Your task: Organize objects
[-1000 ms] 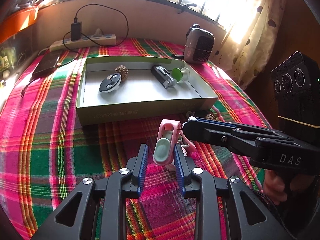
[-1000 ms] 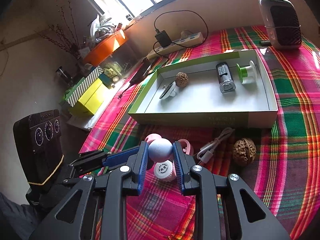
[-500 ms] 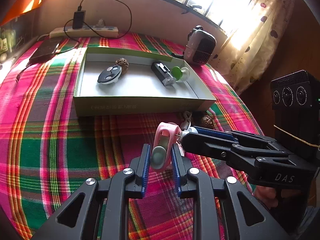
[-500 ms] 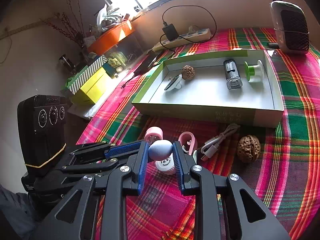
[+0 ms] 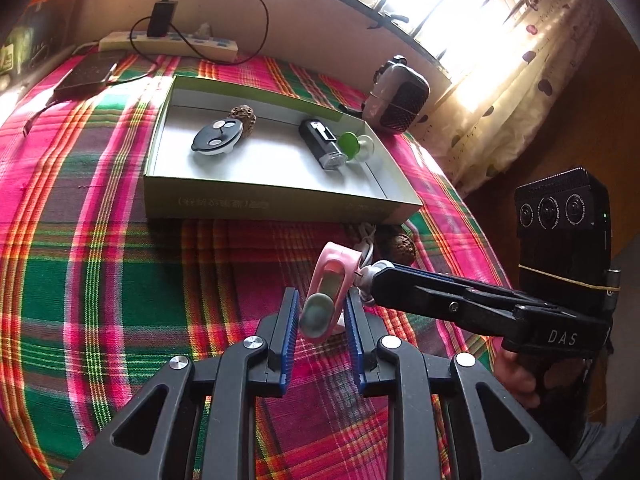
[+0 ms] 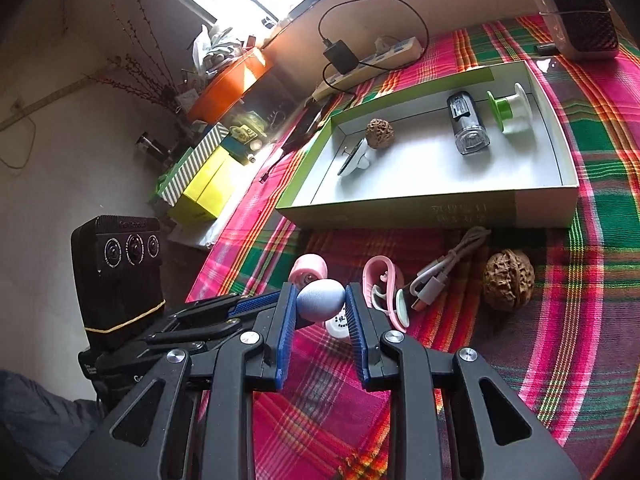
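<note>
Right now my left gripper has its 2 blue pads clamped on the lower end of the pink device, which stands tilted above the plaid cloth. It looks like light, stiff plastic with a smooth, rounded shell, so I judge it could pivot or slip; a hold across its flat sides, lower down, seems safest. My right gripper is closed on a small pale blue egg-shaped piece, also smooth and probably light, pinched across its widest part. Just beyond lie another pink clip-like thing, a white cable that would flop if lifted, and a walnut, hard and bumpy. Farther off, the open box holds a walnut, a remote, a dark cylinder and a green-and-white spool.
</note>
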Demonstrator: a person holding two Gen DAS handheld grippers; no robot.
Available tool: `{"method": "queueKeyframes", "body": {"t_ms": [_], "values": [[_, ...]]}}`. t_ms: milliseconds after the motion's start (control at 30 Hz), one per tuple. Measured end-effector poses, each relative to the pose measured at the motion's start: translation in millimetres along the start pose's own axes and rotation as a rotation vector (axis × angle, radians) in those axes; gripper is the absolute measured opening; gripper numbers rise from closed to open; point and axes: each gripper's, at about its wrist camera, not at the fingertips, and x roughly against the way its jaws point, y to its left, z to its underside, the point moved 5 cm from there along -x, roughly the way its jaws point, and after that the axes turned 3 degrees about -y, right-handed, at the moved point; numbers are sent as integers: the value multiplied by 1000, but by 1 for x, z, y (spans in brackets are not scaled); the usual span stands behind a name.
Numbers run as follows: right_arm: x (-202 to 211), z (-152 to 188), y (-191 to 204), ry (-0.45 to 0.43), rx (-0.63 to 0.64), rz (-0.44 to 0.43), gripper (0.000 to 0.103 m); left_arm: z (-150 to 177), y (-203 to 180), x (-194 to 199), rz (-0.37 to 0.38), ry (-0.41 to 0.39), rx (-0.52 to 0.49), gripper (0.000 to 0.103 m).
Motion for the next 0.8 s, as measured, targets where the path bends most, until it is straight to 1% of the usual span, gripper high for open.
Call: {"method": "queueKeyframes", "body": {"t_ms": [133,267,433,567,733,800], "values": [[-6,2,7,20,94,90,26,3,-2,-3,-29,17,-29,20],[-6,3,5,11,123,139,26,6,5,-1,-15,30,8,20],[-6,4,7,16,149,137,26,7,7,0,-15,34,21,21],[-3,6,12,10,234,166,26,5,6,2,5,30,28,21],[-9,12,25,24,393,272,26,6,6,1,2,36,24,21],[-8,13,30,12,417,285,26,7,9,1,5,40,36,22]]}}
